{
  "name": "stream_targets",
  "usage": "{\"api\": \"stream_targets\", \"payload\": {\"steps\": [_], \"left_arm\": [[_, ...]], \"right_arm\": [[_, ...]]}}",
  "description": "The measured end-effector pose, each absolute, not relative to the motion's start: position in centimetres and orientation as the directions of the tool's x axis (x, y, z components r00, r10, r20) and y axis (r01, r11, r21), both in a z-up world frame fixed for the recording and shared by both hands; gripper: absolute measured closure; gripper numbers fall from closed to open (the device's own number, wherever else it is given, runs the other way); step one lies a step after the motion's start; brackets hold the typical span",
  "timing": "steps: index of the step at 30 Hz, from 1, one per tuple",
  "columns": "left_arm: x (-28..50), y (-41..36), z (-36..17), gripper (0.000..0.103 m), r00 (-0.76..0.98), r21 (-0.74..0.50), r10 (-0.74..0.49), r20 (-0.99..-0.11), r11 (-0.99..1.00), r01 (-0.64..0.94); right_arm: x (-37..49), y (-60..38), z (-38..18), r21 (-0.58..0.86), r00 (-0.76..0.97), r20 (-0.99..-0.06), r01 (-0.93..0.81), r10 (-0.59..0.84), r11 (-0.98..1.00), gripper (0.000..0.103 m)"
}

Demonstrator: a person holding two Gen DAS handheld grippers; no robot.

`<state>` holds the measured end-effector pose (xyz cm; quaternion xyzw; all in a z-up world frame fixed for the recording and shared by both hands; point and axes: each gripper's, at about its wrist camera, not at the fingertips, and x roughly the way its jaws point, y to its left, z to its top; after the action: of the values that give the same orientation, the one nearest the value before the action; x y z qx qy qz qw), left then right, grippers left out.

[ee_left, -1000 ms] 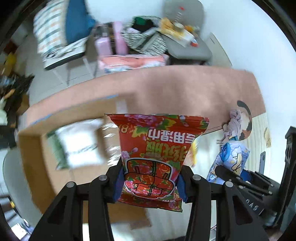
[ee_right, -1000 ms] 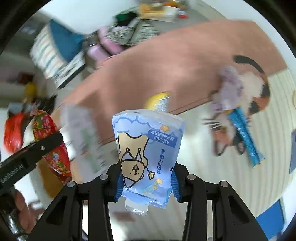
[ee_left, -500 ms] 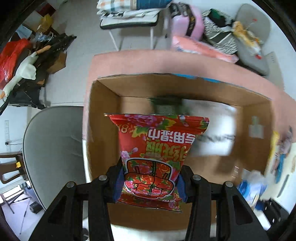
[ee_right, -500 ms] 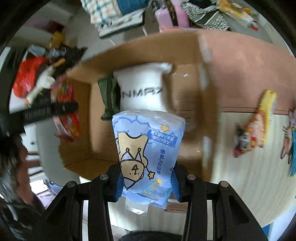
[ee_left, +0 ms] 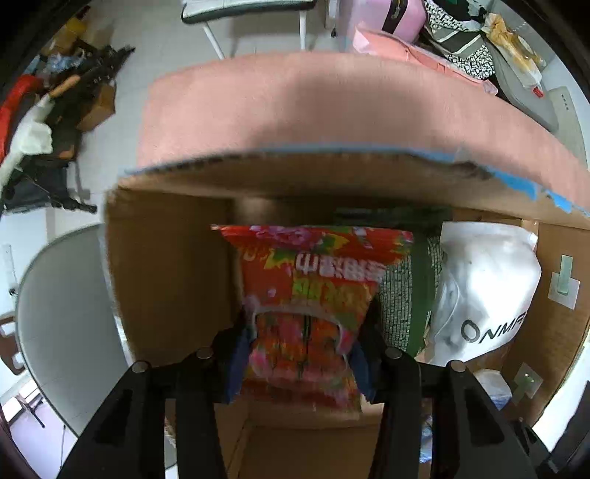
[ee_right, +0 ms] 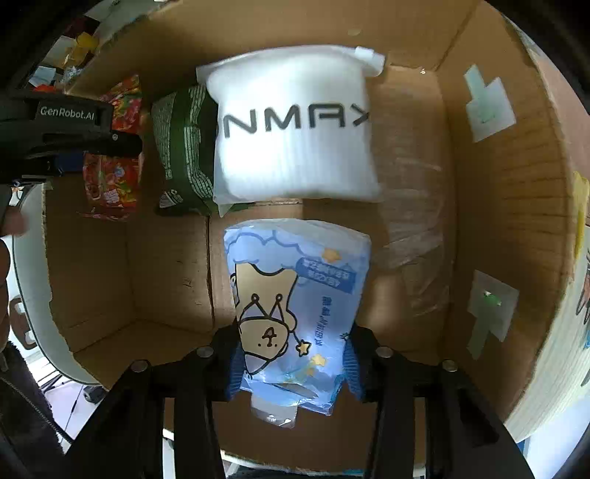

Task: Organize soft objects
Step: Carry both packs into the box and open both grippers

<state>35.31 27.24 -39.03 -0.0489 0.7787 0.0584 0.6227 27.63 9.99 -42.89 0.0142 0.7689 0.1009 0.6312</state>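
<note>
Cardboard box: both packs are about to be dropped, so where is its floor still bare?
Bare floor of the cardboard box lies below the green pack, toward the near-left corner, and right of the white bag. The far wall is crowded.

A cluttered household room is being shown: chairs [ee_left: 243, 9] piled with clothes [ee_left: 453, 44], a pink rug [ee_left: 332, 107] on the tiled floor, and a cardboard box [ee_right: 509, 206] being filled.
</note>
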Motion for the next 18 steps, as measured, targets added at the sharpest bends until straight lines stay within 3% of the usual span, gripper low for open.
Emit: {"api": "stream_targets", "payload": {"steps": [3,6,9,10,12,18], "left_arm": [[35.1,27.1,-38.7,0.050,-0.221,-0.002,-0.038,-0.975,0.987,-0.161],[34.9,26.7,-37.8,0.036,-0.195,0.004,-0.027,-0.981,0.988,-0.153],[34.4,26.5,-36.7,0.030,-0.169,0.000,-0.026,-0.985,0.989,-0.148],[34.2,26.5,-36.3,0.026,-0.163,0.004,-0.021,-0.986,0.989,-0.147],[33.9,26.6,-35.5,0.008,-0.139,-0.001,-0.022,-0.990,0.989,-0.150],[31.6,26.7,-32.5,0.005,-0.071,-0.007,-0.018,-0.997,0.989,-0.149]], "right_arm": [[27.5,10.8,-43.3,0.173,-0.212,-0.966,-0.112,0.146,0.979,0.023],[26.9,11.6,-43.4,0.142,-0.195,-0.974,-0.129,0.115,0.981,0.020],[26.5,11.8,-43.1,0.130,-0.184,-0.977,-0.126,0.106,0.983,0.006],[26.6,11.7,-42.8,0.127,-0.177,-0.979,-0.122,0.104,0.984,0.004],[26.7,11.5,-42.2,0.120,-0.161,-0.982,-0.120,0.100,0.986,0.000],[25.7,12.1,-40.2,0.083,-0.107,-0.992,-0.145,0.068,0.986,0.000]]}}
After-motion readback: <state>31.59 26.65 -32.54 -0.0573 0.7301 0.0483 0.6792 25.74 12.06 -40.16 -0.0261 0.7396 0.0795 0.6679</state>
